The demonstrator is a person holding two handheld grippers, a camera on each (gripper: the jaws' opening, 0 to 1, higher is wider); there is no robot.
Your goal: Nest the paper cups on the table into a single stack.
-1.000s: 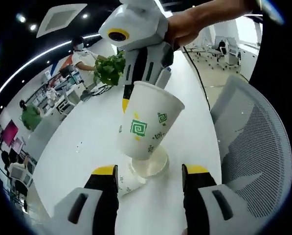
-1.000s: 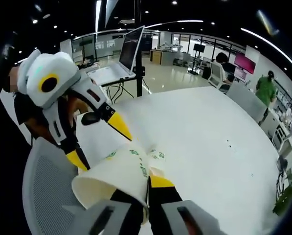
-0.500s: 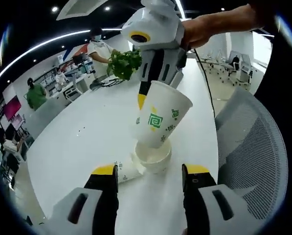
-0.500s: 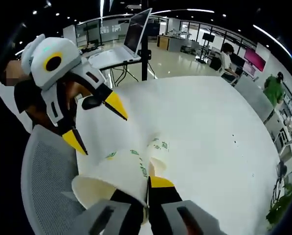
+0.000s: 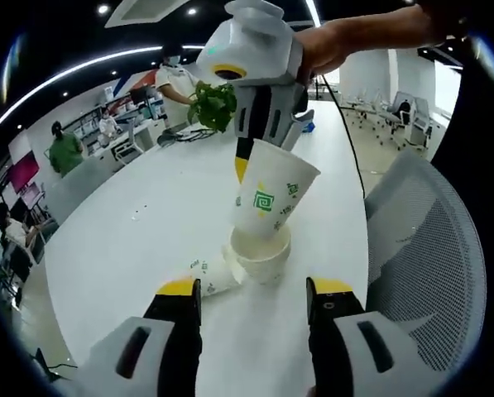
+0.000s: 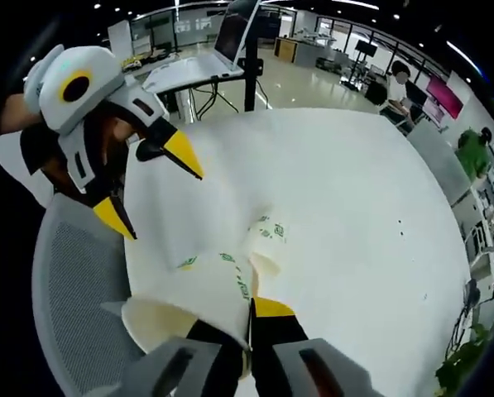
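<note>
We are midway through one nesting, by our reading. The held cup (image 5: 267, 201), pinched at its rim by the right gripper (image 5: 259, 136), hangs tilted with its base just entering the mouth of the upright cup (image 5: 261, 258) that stands on the white table (image 5: 131, 240); it is not seated yet. Beside the upright cup, touching or nearly touching its wall, a third cup (image 5: 207, 277) lies on its side, so at least that one is left to add once the held cup is pushed home.

The right gripper's jaws are closed tight on the held cup's rim (image 6: 199, 306), with the paper wall between them. The left gripper (image 5: 251, 291) has its jaws spread wide with nothing between them, hanging just near the upright cup on the side toward the mesh chair (image 5: 433, 248).
</note>
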